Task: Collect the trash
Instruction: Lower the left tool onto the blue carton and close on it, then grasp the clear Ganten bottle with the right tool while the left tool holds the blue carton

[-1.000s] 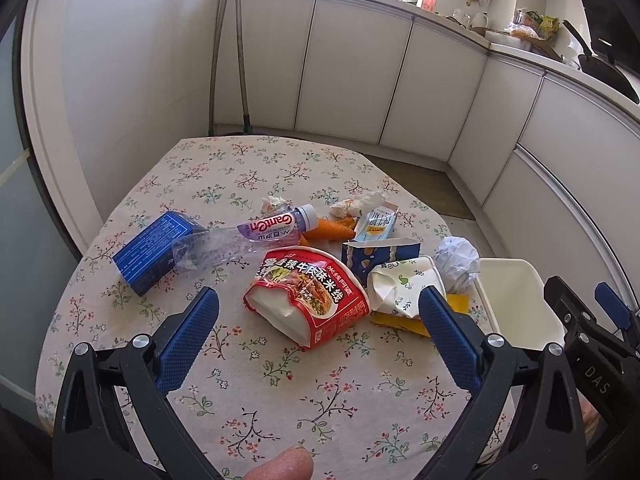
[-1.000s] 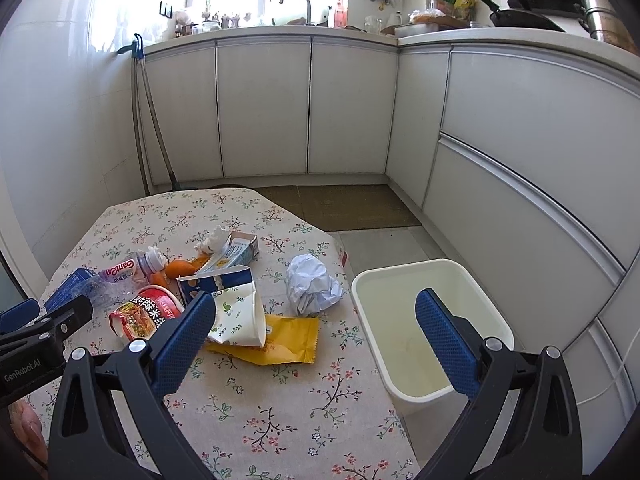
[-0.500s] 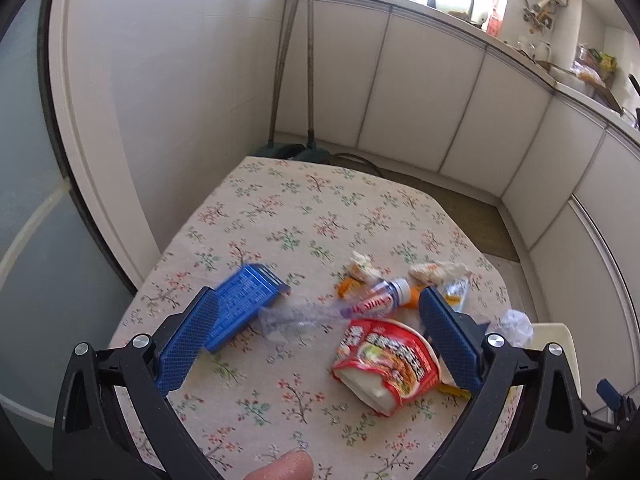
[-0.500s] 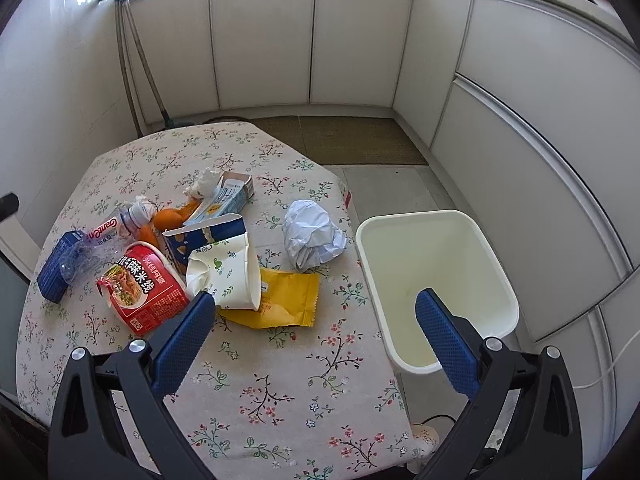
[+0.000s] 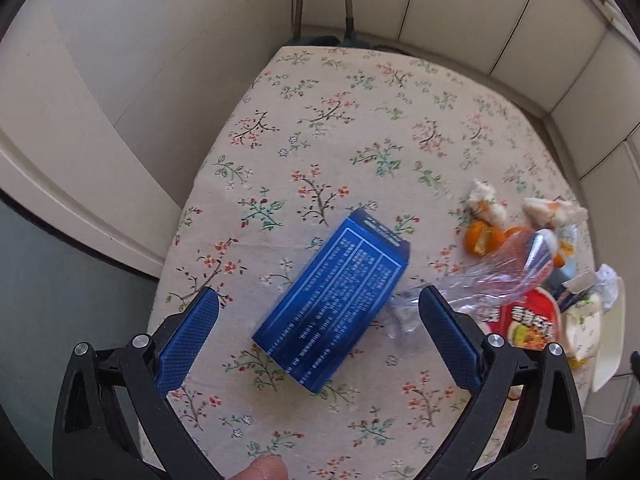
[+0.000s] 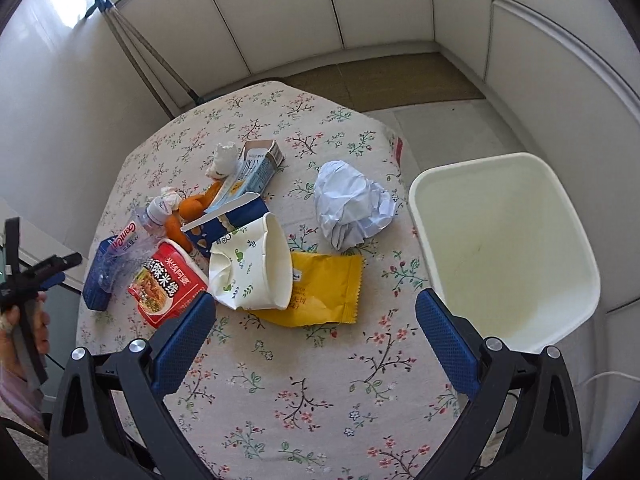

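Observation:
A blue carton (image 5: 334, 300) lies flat on the floral table (image 5: 340, 128), right between and just beyond my open left gripper (image 5: 318, 312). A crushed clear bottle (image 5: 472, 280) lies to its right. My open, empty right gripper (image 6: 316, 316) hovers above the table's near side, over a yellow wrapper (image 6: 324, 292) and a crushed paper cup (image 6: 256, 268). A crumpled white paper ball (image 6: 350, 208), a red noodle bowl (image 6: 170, 282) and orange peel (image 6: 190, 208) lie in the pile. The white bin (image 6: 508, 256) stands at the table's right edge.
A small milk carton (image 6: 258, 164) and tissue wads (image 6: 222, 158) lie behind the pile. White cabinets (image 6: 280, 12) curve round the back and right. Mop handles (image 6: 132, 52) lean at the back left. A wall (image 5: 100, 80) runs close along the table's left.
My left gripper moved left and down over the blue carton, which now fills its span. My right gripper rose and tipped to look down on the pile and bin.

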Available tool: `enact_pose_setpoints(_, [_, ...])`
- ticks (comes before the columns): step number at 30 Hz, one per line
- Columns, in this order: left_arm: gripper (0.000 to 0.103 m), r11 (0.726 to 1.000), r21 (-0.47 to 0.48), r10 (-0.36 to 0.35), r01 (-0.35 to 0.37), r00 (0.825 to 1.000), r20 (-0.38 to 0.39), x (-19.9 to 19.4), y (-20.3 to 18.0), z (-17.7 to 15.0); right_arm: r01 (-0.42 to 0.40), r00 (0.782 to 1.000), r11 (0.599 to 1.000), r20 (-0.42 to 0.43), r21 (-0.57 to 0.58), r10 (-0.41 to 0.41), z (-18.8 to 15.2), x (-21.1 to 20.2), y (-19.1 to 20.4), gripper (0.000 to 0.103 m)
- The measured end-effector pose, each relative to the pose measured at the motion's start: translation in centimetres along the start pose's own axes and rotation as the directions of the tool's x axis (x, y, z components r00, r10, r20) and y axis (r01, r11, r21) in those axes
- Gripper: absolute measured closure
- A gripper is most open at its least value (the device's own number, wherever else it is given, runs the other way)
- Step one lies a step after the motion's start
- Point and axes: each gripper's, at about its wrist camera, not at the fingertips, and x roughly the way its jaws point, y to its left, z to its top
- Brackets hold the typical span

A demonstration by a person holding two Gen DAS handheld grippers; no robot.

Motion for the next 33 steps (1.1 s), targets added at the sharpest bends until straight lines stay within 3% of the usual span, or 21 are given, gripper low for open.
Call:
enact_pose_setpoints(5, [0.006, 0.996, 0.014, 0.086, -0.085, 0.993, -0.076, 3.5, 0.7, 0.5, -0.040, 0.999, 0.999, -0.035, 0.009, 0.040, -0.1, 1.0, 0.1, 0.005])
enact_pose_setpoints(9, [0.006, 0.999, -0.004, 0.050, -0.051, 0.995, -0.081, 4.1, 0.9, 0.7, -0.076, 0.995, 0.997, -0.069, 0.024, 0.077, -0.3, 1.8, 0.0, 0.005])
enact_pose_setpoints(14, [0.006, 0.998, 0.062, 0.018, -0.010, 0.992, -0.123, 4.8, -0.7, 0.3, -0.087, 0.993, 0.996, -0.083, 0.012, 0.088, -0.4, 2.1, 0.5, 0.005])
enact_pose_setpoints(18, [0.009, 0.986, 0.136, 0.112, -0.092, 0.983, -0.143, 6.0, -1.7, -0.3, -0.090, 0.992, 0.996, -0.083, 0.012, 0.091, -0.5, 2.1, 0.6, 0.006])
enact_pose_setpoints(24, [0.025, 0.990, 0.129, 0.084, -0.064, 0.985, -0.153, 5.6, -1.5, -0.7, -0.118, 0.990, 0.993, -0.080, 0.002, 0.118, -0.5, 2.0, 1.4, 0.006])
enact_pose_setpoints(28, [0.065, 0.993, 0.114, 0.045, -0.026, 0.985, -0.168, 4.5, -1.6, -1.5, -0.151, 0.985, 0.988, -0.094, -0.029, 0.147, -0.6, 2.3, 3.0, 0.005])
enact_pose_setpoints(31, [0.065, 0.995, 0.088, 0.053, -0.044, 0.993, -0.103, 0.8, -2.1, -2.8, -0.185, 0.978, 0.981, -0.106, -0.054, 0.178, -0.4, 2.7, 4.9, 0.006])
enact_pose_setpoints(33, [0.065, 0.999, 0.039, 0.008, -0.006, 0.999, -0.041, -1.6, -1.6, -2.7, -0.201, 0.974, 0.976, -0.122, -0.082, 0.191, -0.1, 3.1, 6.9, 0.007])
